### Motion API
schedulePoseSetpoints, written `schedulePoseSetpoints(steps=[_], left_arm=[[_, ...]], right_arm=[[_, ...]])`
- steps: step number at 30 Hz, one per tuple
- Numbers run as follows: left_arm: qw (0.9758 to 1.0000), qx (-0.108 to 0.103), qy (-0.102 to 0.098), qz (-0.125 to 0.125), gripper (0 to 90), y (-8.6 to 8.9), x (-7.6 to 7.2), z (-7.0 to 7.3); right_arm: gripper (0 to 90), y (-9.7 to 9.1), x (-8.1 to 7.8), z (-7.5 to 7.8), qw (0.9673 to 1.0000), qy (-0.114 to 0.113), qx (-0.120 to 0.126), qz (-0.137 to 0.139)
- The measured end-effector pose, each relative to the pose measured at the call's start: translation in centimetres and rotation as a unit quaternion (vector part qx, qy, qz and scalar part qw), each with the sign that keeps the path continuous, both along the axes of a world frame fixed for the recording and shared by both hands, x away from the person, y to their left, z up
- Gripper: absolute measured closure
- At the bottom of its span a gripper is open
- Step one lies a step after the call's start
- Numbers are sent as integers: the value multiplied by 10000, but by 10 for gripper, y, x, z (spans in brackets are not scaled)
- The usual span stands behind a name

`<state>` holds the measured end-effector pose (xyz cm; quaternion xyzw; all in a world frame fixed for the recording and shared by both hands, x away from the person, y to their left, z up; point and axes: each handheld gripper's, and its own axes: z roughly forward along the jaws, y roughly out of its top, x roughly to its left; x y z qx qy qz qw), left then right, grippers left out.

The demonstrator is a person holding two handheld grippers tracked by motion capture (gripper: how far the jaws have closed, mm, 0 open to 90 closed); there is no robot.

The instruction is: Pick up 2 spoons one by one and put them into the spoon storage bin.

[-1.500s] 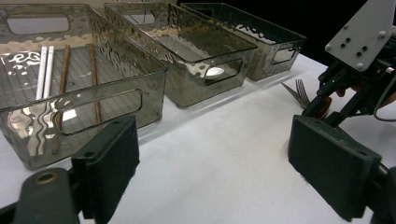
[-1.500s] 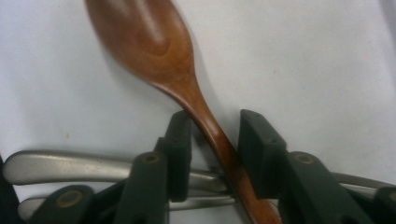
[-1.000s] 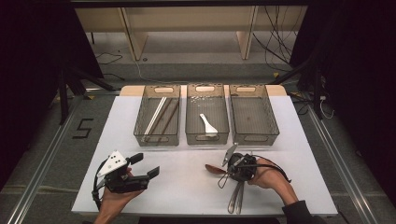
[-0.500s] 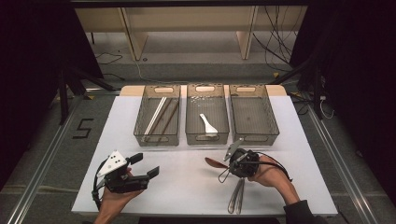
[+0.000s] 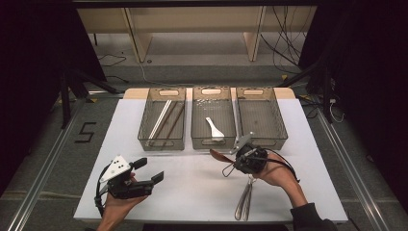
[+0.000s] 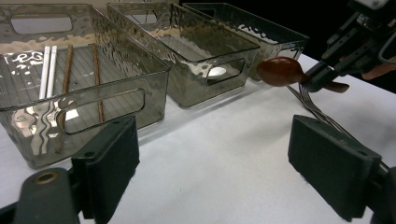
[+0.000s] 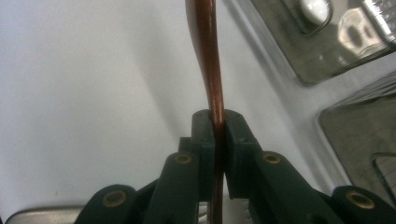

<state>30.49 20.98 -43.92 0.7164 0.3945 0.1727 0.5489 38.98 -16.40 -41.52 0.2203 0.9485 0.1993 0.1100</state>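
Note:
A brown wooden spoon point(image 5: 219, 155) hangs above the white table point(image 5: 192, 192), just in front of the middle tray point(image 5: 212, 143). My right gripper point(image 5: 234, 157) is shut on its handle, and the bowl points left. In the right gripper view the spoon point(image 7: 205, 56) runs up from the closed pads point(image 7: 205, 135). My left gripper point(image 5: 150, 170) rests at the front left, open, with nothing between its jaws. In the left gripper view the spoon point(image 6: 280, 71) and the right gripper point(image 6: 355, 42) show at the far right, beyond my own left gripper point(image 6: 219, 172).
Three clear trays stand in a row at the back. The left tray point(image 5: 162, 140) holds chopsticks point(image 5: 161, 118), the middle one holds a white spoon point(image 5: 215, 127), and the right tray point(image 5: 285, 126) looks bare. Metal cutlery point(image 5: 245, 198) lies on the table under the right hand.
The right gripper has lifted the brown spoon off the table and carried it slightly toward the trays. The left gripper has stayed where it was.

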Motion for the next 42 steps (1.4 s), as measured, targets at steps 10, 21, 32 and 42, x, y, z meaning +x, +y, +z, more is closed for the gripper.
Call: schedulePoseSetpoints(steps=[10, 21, 32, 42], left_arm=[[10000, -9, -9, 3, 159, 0, 0, 0], [10000, -8, -35, 2, 160, 1, 0, 0], [10000, -24, -30, 2, 160, 2, 0, 0], [10000, -21, -27, 0, 160, 2, 0, 0]], right_arm=[[844, 10, 19, 22, 9991, -155, 309, -261], [844, 24, 48, 43, 9953, -237, 615, -715], [844, 36, 78, 46, 9906, -139, 702, -1166], [843, 43, 99, 51, 9876, -72, 784, -1361]])
